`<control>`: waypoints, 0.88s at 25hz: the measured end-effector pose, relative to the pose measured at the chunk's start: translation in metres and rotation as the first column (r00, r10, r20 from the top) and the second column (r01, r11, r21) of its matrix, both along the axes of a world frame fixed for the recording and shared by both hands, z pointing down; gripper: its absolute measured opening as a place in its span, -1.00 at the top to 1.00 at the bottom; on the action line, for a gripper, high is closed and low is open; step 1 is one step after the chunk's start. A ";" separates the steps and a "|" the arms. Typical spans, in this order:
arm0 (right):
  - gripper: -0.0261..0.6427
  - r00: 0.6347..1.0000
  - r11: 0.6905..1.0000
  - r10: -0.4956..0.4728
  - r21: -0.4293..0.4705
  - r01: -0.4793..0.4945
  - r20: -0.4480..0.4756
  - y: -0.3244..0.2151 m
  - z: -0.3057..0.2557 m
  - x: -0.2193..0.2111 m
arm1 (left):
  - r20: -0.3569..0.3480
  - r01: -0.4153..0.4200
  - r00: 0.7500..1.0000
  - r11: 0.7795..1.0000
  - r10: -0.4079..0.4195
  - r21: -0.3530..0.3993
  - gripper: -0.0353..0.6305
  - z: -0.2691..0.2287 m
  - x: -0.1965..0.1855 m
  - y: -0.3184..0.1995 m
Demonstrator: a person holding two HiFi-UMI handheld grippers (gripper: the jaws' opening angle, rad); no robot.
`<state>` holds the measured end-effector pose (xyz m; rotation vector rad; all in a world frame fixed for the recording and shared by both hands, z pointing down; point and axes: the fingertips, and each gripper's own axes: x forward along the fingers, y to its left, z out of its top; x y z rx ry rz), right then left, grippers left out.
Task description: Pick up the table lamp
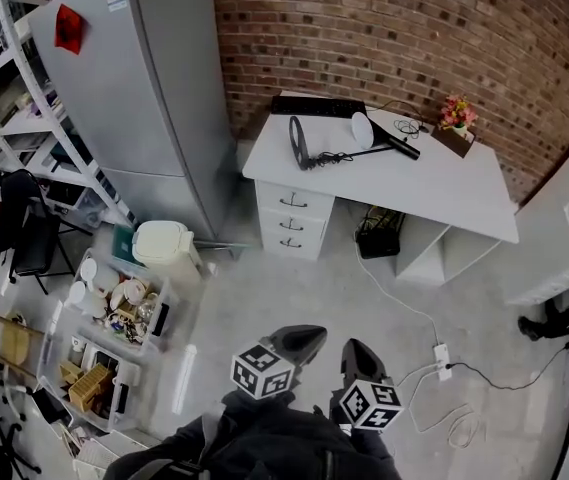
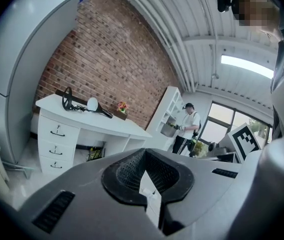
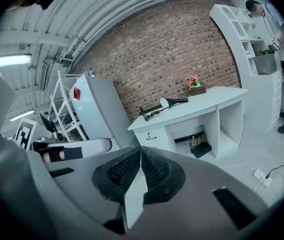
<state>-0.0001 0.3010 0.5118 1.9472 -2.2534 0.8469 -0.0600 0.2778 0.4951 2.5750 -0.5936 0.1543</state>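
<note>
Table lamp [image 1: 362, 130] lies nine-to-three across the desk [image 1: 454, 183], well apart at twelve o'clock from the left gripper [image 1: 304, 336] and right gripper [image 1: 356, 350], both closed, empty and about equally near.

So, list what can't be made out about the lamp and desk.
- Lamp: every view, too small to show its switch or where its cord ends.
- Black thing under the desk: head view, partly hidden by the desktop.
- Person: head view, cut off by the right edge.

Left gripper [image 1: 307, 336], right gripper [image 1: 354, 347] — closed, apparently empty
</note>
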 end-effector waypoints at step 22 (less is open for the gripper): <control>0.89 0.999 0.997 0.030 -0.072 -0.028 0.025 -0.067 0.021 -0.029 | 0.008 -0.034 0.999 0.997 0.035 -0.063 0.88 0.023 -0.023 -0.067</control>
